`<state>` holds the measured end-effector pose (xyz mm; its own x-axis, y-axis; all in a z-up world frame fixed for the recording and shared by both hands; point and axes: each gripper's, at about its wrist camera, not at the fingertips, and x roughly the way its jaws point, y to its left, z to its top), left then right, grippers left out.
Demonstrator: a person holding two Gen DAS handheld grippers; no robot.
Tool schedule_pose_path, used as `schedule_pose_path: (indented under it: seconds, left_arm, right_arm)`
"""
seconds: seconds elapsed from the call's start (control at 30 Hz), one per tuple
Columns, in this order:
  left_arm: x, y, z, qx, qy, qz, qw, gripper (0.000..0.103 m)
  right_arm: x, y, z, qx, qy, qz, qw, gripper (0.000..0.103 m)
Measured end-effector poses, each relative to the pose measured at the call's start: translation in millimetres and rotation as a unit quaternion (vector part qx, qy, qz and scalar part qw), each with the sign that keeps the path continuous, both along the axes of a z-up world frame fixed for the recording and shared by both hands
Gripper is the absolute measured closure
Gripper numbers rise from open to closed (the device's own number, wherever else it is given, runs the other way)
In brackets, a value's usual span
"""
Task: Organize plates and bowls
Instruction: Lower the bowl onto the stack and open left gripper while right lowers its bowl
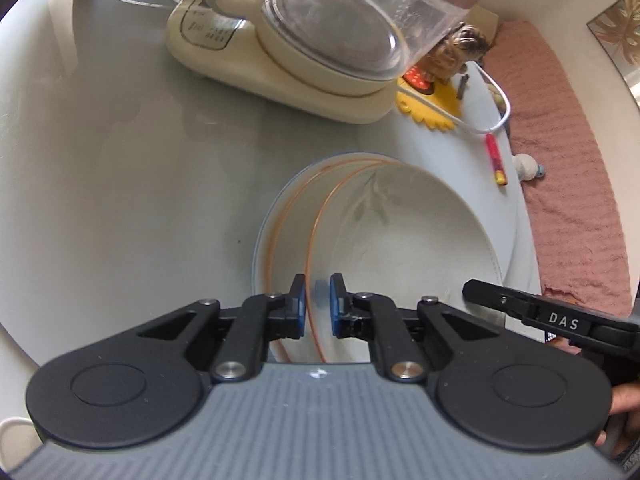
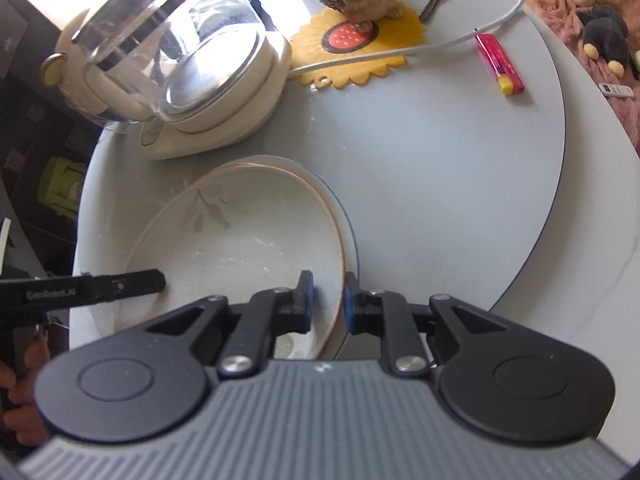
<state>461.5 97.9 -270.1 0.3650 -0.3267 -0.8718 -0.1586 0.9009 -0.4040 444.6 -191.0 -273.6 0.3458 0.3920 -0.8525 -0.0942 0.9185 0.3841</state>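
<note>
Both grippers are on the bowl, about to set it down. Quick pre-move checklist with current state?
1. Left gripper shut on the bowl rim: ok, the rim passes between its pads.
2. Right gripper shut on the opposite rim: ok.
3. Bowl lined up over the plate beneath: ok, roughly centred, the plate's edge showing past it.
4. Bowl seated on the plate: cannot tell, the contact is hidden.
5. Clear of the kettle and its base: ok, a gap shows behind the bowl.
6. Cable and lighter out of the way: ok, both lie far across the table.
</note>
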Motion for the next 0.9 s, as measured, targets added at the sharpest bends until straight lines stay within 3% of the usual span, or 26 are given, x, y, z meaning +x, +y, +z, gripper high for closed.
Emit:
schedule_pose_path:
  seconds: [0.37, 0.67, 0.73, 0.9]
  left_arm:
    - [-3, 16, 3, -0.014, 0.015, 0.045, 0.9988, 0.09]
    - [-30, 31, 17, -0.035, 0.02, 0.058, 0.9975, 0.089]
    - [-40, 32, 22, -0.045, 0.014, 0.061, 0.997, 0.089]
    - [-64, 28, 39, -0.022, -0.012, 0.067, 0.9974, 0.089]
  right_arm:
    - [2, 13, -6, -0.021, -0.009, 0.002, 1.0, 0.086]
    - [3, 17, -8, -0.018, -0.016, -0.001, 1.0, 0.083]
    - [3, 19, -8, -0.022, -0.019, 0.004, 1.0, 0.082]
    - [2, 19, -9, -0.02, -0.021, 0.003, 1.0, 0.084]
